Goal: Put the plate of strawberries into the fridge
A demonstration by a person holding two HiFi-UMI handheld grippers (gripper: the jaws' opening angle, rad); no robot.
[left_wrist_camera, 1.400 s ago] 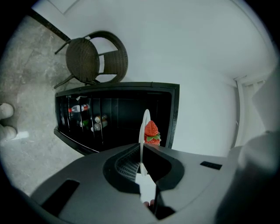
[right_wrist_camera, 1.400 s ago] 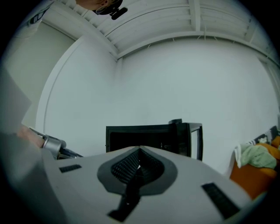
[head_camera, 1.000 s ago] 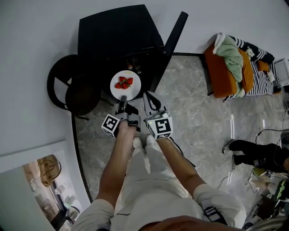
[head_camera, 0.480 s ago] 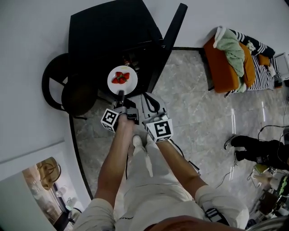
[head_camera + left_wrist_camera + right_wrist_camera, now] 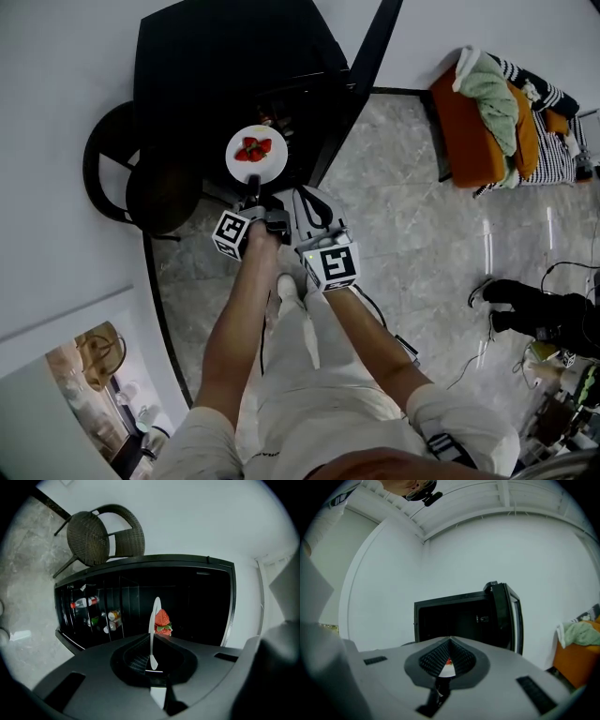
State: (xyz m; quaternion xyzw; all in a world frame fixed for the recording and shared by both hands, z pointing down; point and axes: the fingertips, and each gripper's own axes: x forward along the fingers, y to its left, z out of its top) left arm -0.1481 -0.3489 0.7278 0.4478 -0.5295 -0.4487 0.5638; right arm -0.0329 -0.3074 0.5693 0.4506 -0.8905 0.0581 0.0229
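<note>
Strawberries (image 5: 254, 148) lie on the white plate (image 5: 265, 167), held in the air just in front of the open black fridge (image 5: 234, 66), beside a wicker chair (image 5: 155, 187). The left gripper (image 5: 254, 192) has its jaws clamped on the plate's near rim. The right gripper (image 5: 302, 193) is just beside the plate, its jaws drawn together at the tips, with only a sliver of white and red showing in their gap.

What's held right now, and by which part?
Left tool is shut on the near rim of the white round plate of red strawberries; whether the right tool holds anything cannot be told.
</note>
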